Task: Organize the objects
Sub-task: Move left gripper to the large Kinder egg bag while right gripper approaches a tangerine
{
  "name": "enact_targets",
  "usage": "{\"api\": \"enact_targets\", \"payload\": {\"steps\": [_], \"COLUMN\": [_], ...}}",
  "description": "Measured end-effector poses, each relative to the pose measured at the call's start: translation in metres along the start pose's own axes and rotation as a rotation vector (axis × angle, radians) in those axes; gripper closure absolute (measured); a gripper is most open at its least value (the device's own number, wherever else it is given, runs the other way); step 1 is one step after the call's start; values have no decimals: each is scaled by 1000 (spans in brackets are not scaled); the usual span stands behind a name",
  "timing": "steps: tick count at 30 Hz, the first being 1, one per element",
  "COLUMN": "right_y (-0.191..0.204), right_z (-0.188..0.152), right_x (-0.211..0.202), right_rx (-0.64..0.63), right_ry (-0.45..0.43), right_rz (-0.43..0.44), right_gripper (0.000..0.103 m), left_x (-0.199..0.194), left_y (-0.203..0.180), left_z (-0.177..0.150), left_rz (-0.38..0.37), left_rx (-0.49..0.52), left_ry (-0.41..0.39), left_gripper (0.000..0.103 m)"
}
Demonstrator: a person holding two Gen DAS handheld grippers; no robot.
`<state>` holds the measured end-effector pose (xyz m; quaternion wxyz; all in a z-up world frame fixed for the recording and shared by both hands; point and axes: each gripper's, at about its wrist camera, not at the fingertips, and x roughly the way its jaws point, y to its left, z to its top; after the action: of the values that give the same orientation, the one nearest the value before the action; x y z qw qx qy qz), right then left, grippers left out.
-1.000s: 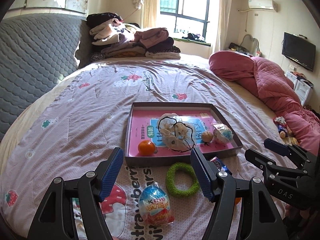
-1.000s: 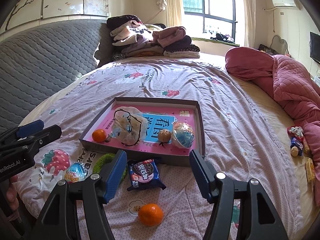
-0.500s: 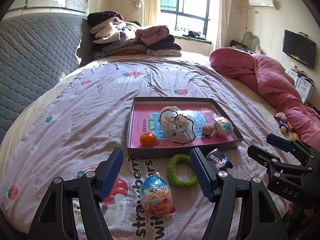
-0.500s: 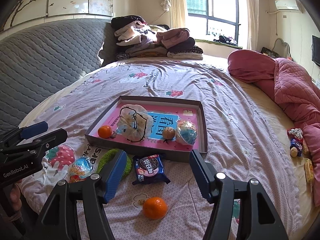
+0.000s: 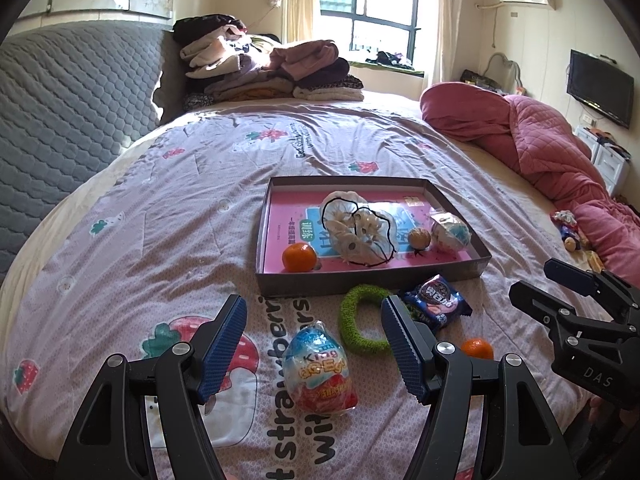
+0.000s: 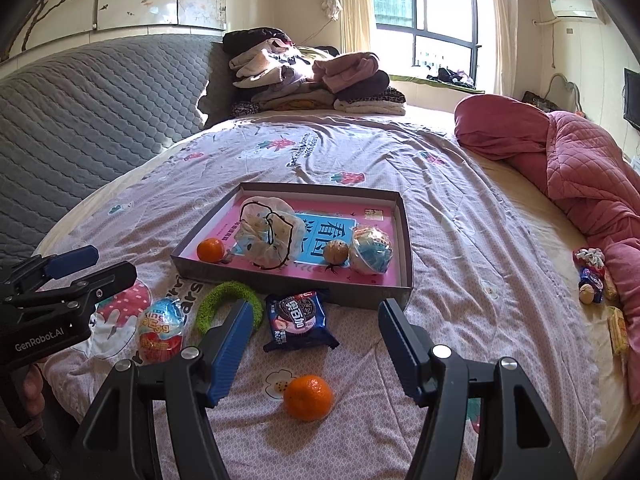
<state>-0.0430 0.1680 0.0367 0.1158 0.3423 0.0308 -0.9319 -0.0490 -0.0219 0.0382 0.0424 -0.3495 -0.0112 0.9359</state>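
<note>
Since the earlier frames both views have drifted back a little, so the tray [image 5: 372,280] sits slightly farther off and the loose orange [image 6: 308,397] shows fuller on the bed [image 5: 160,220]; the things themselves lie where they were.

The left gripper [image 5: 314,346] hangs open and empty above the wrapped toy egg [image 5: 320,368], which lies on the bed between its 2 fingers as seen from its camera. The right gripper [image 6: 314,350] is also open, holding nothing, with the cookie packet [image 6: 298,320] and the loose orange on the bed below it. A green ring [image 5: 360,320] lies beside the egg, just in front of the tray.

Inside the tray are an orange [image 5: 299,257], a white drawstring pouch [image 5: 358,234], a walnut [image 5: 421,238] and a wrapped ball [image 5: 450,232].
</note>
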Motion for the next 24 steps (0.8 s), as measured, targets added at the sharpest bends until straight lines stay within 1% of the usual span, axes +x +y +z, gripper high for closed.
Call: {"api": "enact_targets", "payload": {"steps": [17, 24], "right_y": [-1, -2], "right_z": [-24, -36], "right_x": [5, 11], "right_rx": [2, 1], "right_ry": [44, 70], "right_rz": [-2, -7], "right_gripper": [38, 38], "left_x": [10, 13], "left_y": [-2, -1], "left_z": [-24, -29], "left_rz": [17, 22], "left_rx": [26, 27], "left_ry": [53, 68], "left_gripper": [32, 32]}}
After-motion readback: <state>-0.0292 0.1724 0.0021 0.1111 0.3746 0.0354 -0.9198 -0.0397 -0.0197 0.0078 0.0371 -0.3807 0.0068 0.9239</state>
